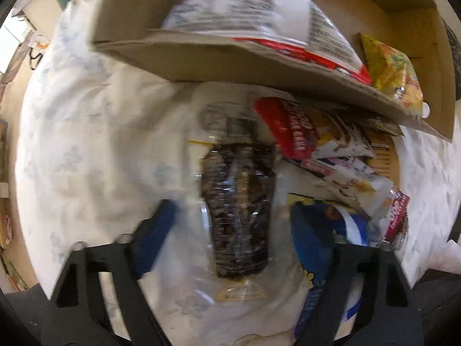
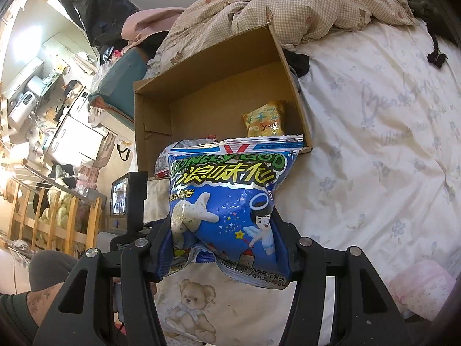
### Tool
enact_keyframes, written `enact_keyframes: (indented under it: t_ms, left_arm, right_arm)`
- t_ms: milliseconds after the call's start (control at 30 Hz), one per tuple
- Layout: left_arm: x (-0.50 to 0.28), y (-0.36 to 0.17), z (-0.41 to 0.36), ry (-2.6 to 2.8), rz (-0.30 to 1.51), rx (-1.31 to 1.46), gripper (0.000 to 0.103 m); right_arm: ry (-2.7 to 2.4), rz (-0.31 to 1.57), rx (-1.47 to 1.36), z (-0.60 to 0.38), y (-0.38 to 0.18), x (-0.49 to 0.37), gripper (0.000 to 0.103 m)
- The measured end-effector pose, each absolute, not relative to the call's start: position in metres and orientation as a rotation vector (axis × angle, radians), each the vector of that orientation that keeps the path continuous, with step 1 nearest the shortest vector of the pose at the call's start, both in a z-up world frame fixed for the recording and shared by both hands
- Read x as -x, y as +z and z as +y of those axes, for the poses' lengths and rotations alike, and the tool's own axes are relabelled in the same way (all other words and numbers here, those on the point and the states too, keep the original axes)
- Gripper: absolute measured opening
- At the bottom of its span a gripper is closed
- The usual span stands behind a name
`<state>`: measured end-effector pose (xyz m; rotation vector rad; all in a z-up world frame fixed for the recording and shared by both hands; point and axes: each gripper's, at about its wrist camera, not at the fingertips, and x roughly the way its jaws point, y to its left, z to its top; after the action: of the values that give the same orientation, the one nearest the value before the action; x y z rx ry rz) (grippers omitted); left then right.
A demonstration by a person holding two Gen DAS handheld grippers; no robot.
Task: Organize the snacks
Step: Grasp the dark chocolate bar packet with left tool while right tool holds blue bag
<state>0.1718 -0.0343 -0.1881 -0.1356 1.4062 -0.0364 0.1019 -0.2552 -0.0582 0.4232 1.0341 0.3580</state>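
Left wrist view was blurred. The left tongs stood wide, their blue pads either side of a clear packet of dark snacks that lay on the bed sheet; whether either pad touched it could not be told. Just to the right of that packet lay a loose heap of snack bags, a red-and-white packet uppermost. Beyond them the cardboard box had its near wall close to the lens, with a large white bag and a yellow bag already inside. This hand looked to be at the picking stage; its next move would call for closing on the dark packet and lifting it clear over the box wall.

Right wrist view showed the right tongs clamped on the lower part of a blue snack bag, which was held up off the bed with the box beyond it. The yellow bag sat in the box's far right corner, with bare floor to its left. This hand seemed mid-carry; the next move would call for reaching forward over the near wall and letting go above the free floor.
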Motion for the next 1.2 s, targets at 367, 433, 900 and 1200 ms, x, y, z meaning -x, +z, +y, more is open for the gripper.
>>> enact_keyframes:
  t_ms: [367,433,900,1200]
  left_arm:
    - [-0.151,-0.172,-0.012,-0.024,1.409,0.131,0.043]
    - [-0.144,-0.169,-0.009,-0.018,1.418,0.136,0.043]
    - [-0.096,-0.123,0.008,0.037,1.342,0.170,0.043]
    - [-0.050,-0.077,0.008,0.025,1.219,0.152,0.043]
  right_arm:
    - [0.344,1.033,-0.410,-0.254,-0.057,-0.104,0.059]
    - [0.344,1.033,-0.408,-0.254,-0.056,-0.103,0.059]
    - [0.359,1.013,-0.424,-0.256,-0.049,-0.095,0.059]
    - [0.369,0.999,-0.445,-0.261,-0.046,-0.091,0.059]
